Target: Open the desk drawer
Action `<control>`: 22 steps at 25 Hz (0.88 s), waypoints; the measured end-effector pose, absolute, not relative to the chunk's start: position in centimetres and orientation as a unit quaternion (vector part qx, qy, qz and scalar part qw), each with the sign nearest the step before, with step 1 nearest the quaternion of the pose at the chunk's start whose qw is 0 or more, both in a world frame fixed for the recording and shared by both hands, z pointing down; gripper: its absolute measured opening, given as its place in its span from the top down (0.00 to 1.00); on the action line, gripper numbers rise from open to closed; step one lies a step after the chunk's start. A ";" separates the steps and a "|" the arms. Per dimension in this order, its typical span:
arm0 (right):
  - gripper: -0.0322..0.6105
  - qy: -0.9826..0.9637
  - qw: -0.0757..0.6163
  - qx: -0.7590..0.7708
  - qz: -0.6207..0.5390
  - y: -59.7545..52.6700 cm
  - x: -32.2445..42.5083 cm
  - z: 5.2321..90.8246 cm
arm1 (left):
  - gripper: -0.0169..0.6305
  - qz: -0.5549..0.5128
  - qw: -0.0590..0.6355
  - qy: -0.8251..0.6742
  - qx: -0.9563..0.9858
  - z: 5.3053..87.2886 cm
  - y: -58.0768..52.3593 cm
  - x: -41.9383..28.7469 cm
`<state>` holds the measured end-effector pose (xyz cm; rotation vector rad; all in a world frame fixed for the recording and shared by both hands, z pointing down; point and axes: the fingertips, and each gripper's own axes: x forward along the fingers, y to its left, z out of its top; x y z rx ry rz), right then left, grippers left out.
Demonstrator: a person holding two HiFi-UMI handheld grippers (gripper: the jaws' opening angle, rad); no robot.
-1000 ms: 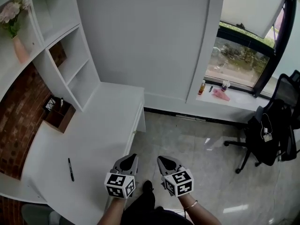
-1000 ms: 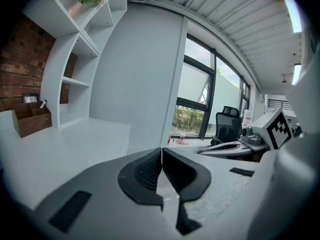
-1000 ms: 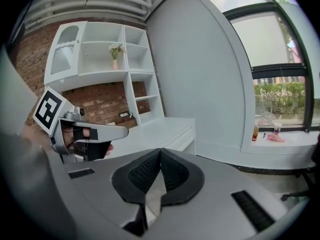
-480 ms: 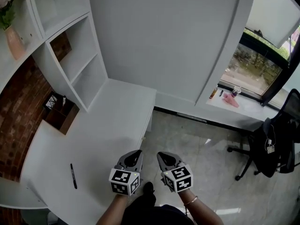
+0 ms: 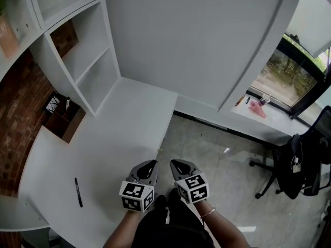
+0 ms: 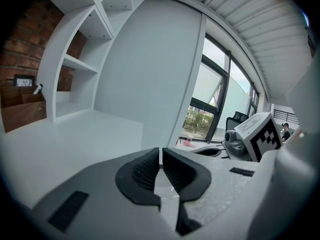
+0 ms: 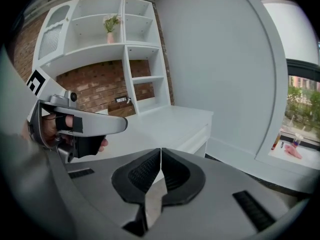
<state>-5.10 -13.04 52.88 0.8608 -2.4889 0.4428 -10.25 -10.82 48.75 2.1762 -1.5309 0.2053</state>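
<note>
The white desk (image 5: 119,138) runs along the left, and its drawer (image 5: 164,129) sits closed under the top at the far right end. In the right gripper view the drawer front (image 7: 198,135) shows ahead, past the jaws. My left gripper (image 5: 150,165) hovers over the desk's near edge, shut with nothing between its pads. My right gripper (image 5: 174,164) hangs beside it over the floor, also shut and empty. Both point toward the desk's far end, well short of the drawer. Seen from the left gripper view, the left gripper (image 6: 161,152) has its pads pressed together. The right gripper (image 7: 160,152) looks the same.
A black pen (image 5: 78,191) lies on the desk at the left. A wooden organizer (image 5: 62,121) stands by the brick wall, under white shelves (image 5: 85,61). A black office chair with a bag (image 5: 300,164) stands at the right, below a window sill (image 5: 258,110) holding small items.
Both grippers have moved forward along the desk edge, still shut. The desk's far end with the drawer now lies closer in the head view.
</note>
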 end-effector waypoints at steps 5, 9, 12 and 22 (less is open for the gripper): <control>0.94 -0.906 0.267 0.287 0.161 -14.4 -6.3 55.0 | 0.96 0.074 0.247 -0.569 0.781 49.4 -11.7 -10.8; 0.94 -0.906 0.294 0.260 0.158 -15.8 -7.4 56.7 | 0.96 0.074 0.258 -0.586 0.765 50.1 -12.6 -12.0; 0.94 -0.906 0.311 0.240 0.156 -16.9 -8.2 57.7 | 0.96 0.075 0.266 -0.599 0.752 50.6 -13.2 -12.7; 0.78 -0.897 0.384 0.162 0.147 -19.5 -9.7 62.5 | 0.96 0.077 0.286 -0.643 0.706 52.0 -14.9 -14.7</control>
